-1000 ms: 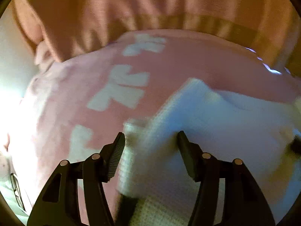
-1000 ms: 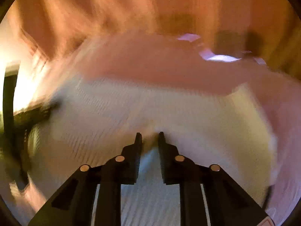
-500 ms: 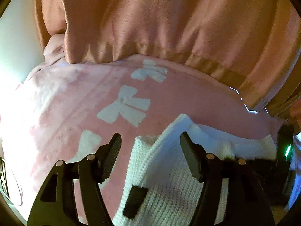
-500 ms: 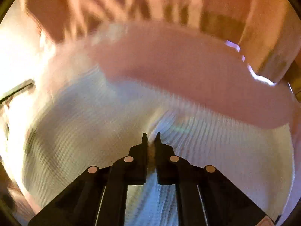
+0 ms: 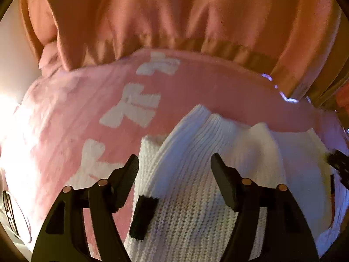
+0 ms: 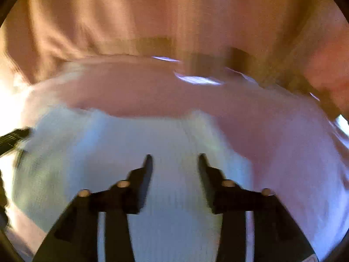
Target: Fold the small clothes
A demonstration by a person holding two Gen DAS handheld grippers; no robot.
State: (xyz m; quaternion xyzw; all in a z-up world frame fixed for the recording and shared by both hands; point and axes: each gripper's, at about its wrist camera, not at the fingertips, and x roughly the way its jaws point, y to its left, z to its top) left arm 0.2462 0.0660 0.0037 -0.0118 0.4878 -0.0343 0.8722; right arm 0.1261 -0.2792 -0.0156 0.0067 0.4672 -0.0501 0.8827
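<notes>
**Right gripper releases the knit**

The right gripper [image 6: 174, 159], clamped on the white knit garment [image 6: 165, 196] half a second ago, now stands parted above it. The left gripper [image 5: 174, 163] remains spread, empty. The garment lies on the pink blanket [image 5: 65, 113], bunched toward 12 o'clock; this fold looks placed.

white knit garment [image 6: 174, 144] smeared by motion blur, lower part cut off

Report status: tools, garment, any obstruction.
Left tool open over white knit, nothing held. Right tool open above same knit, view blurred. Knit lies rumpled on pink blanket. Nothing in the way.
</notes>
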